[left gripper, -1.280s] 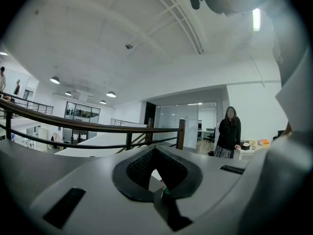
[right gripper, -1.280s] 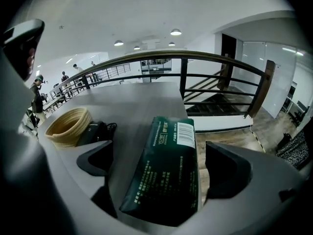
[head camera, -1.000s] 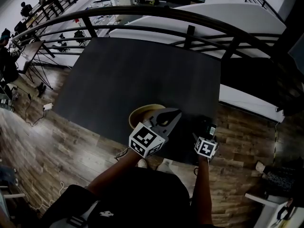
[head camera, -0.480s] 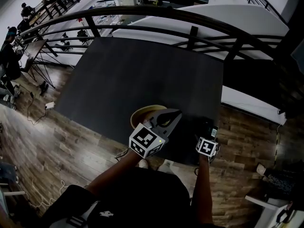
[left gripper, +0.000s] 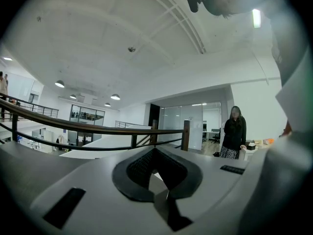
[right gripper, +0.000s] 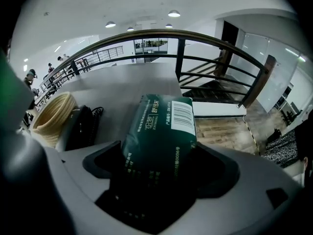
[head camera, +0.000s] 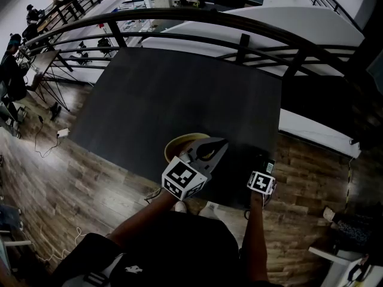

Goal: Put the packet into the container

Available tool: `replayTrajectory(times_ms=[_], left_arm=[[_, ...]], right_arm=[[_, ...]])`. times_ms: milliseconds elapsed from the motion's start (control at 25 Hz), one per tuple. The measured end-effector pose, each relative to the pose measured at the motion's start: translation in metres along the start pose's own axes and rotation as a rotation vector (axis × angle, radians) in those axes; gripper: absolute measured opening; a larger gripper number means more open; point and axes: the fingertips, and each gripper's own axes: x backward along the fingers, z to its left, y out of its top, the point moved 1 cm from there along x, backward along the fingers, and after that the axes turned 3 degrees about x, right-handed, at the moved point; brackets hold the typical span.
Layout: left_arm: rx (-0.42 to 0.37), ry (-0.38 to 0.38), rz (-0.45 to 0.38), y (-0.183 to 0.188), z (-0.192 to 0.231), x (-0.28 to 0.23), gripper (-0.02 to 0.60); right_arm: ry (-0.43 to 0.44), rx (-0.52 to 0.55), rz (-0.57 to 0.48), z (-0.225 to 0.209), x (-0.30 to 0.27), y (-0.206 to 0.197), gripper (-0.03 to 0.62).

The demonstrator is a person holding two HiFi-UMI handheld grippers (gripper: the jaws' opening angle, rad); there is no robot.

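Observation:
The dark green packet (right gripper: 164,126), with a white barcode patch, lies between the jaws of my right gripper (right gripper: 159,170). Those jaws are closing around it, and dark gaps still show on both sides. In the head view that gripper (head camera: 261,160) and the packet (head camera: 267,165) are at the front right corner of the dark table (head camera: 179,88). The round woven container (head camera: 177,142) stands at the table's front edge; it also shows at the far left of the right gripper view (right gripper: 51,116). My left gripper (head camera: 221,141) hovers over the container, shut and empty, tilted upward (left gripper: 155,155).
A black object with a cable (right gripper: 80,126) lies between the container and the packet. A dark curved railing (head camera: 239,28) runs behind the table. Wooden floor (head camera: 90,178) surrounds it. A person (left gripper: 234,131) stands far off by glass walls.
Hardly anything differs: my right gripper has edged a touch to the right at the table corner. The left gripper and the container keep their places.

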Motion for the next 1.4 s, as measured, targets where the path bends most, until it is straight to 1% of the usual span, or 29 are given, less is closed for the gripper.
replayTrajectory(times_ms=[120,240,440,680,960,1160,1400], left_arm=[[0.002,0.000,0.002,-0.001,-0.001,0.001,0.005],[0.003,0.005,0.005,-0.002,0.000,0.001,0.005],[0.001,0.009,0.006,-0.003,0.001,0.002,0.005],[-0.001,0.010,0.002,0.000,0.001,0.001,0.005],[0.003,0.041,0.000,-0.001,0.008,0.008,0.005],[0.003,0.086,-0.005,0.000,0.017,0.021,0.005],[0.004,0.155,-0.014,0.001,0.033,0.040,0.005]], right_arm=[[0.001,-0.021,-0.002,-0.001,-0.001,0.000,0.470],[-0.008,-0.024,-0.005,-0.003,-0.001,0.001,0.437],[-0.023,0.023,0.007,-0.002,0.002,0.000,0.389],[0.014,0.060,-0.027,0.006,0.011,0.014,0.382],[0.094,0.225,-0.086,0.028,0.020,0.043,0.382],[0.147,0.336,-0.124,0.046,0.031,0.065,0.382],[0.228,0.485,-0.196,0.085,0.043,0.096,0.382]])
